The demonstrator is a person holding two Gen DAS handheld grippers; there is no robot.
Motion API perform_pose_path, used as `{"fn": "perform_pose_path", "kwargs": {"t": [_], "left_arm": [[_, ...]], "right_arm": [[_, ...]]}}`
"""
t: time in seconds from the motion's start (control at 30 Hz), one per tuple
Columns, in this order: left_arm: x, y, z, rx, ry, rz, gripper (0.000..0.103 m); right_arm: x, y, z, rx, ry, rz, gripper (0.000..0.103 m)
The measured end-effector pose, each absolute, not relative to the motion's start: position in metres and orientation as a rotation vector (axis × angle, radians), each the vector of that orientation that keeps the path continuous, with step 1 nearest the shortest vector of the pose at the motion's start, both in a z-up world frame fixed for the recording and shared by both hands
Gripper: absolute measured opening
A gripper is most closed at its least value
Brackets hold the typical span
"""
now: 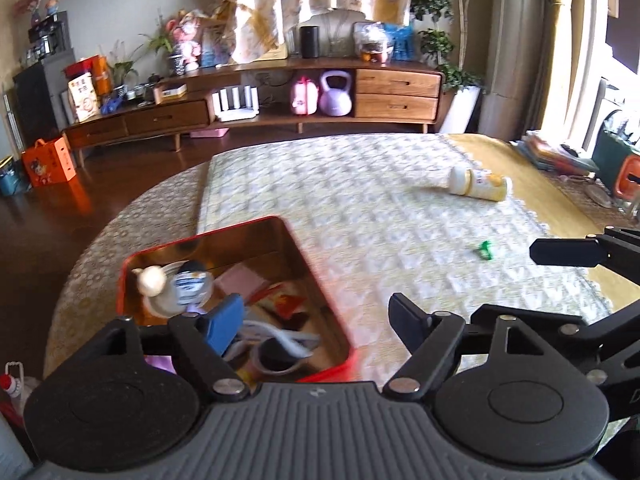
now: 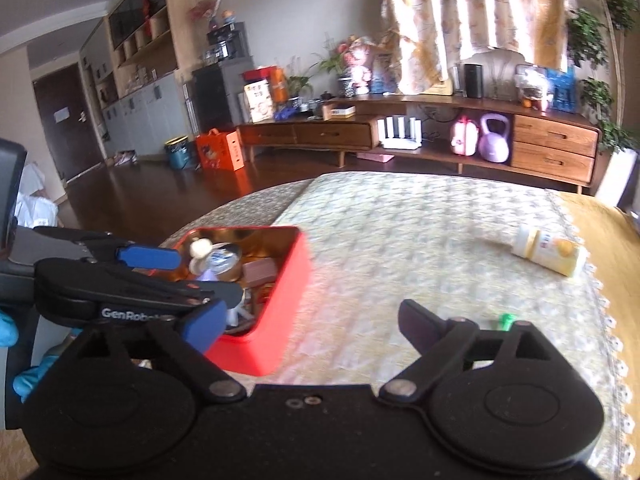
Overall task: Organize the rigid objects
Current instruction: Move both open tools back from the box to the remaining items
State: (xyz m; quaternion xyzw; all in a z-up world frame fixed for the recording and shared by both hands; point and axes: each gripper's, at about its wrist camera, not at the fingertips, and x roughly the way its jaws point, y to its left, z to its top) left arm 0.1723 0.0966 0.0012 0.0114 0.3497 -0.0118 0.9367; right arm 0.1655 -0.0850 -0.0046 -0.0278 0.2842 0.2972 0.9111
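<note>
The red tin (image 1: 240,292) sits at the near left of the quilted table (image 1: 360,184), packed with small items, a white-capped bottle (image 1: 154,280) among them. The left gripper (image 1: 316,320) hangs above its right rim, jaws spread and holding nothing; the right gripper (image 2: 312,324) is likewise released and empty. Only the right wrist view shows the tin's outer wall and a blue-gloved hand (image 2: 28,376). A yellow bottle (image 1: 480,184) lies well apart; a small green piece (image 1: 485,249) lies nearer, partly hidden behind the right finger (image 2: 420,324) there.
</note>
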Motion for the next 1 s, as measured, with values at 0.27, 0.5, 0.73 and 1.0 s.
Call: {"fn": "perform_pose_path", "kwargs": {"t": [0.27,0.5,0.73,1.0], "left_arm": [[0.184,0.057,-0.003,-0.005,0.689,-0.090,0.087],[0.210,0.019,-0.015,0.027,0.710,-0.130,0.087],[0.240,-0.022,-0.029,0.060,0.723,-0.155,0.087],[0.275,-0.054,-0.050,0.053,0.760,-0.177,0.087]], "right_arm": [[0.177,-0.140,-0.002,-0.055,0.594,0.555,0.103],[0.198,-0.185,-0.007,-0.137,0.624,0.513,0.103],[0.236,-0.216,-0.007,-0.182,0.633,0.476,0.103],[0.299,-0.234,-0.009,-0.264,0.630,0.481,0.103]]}}
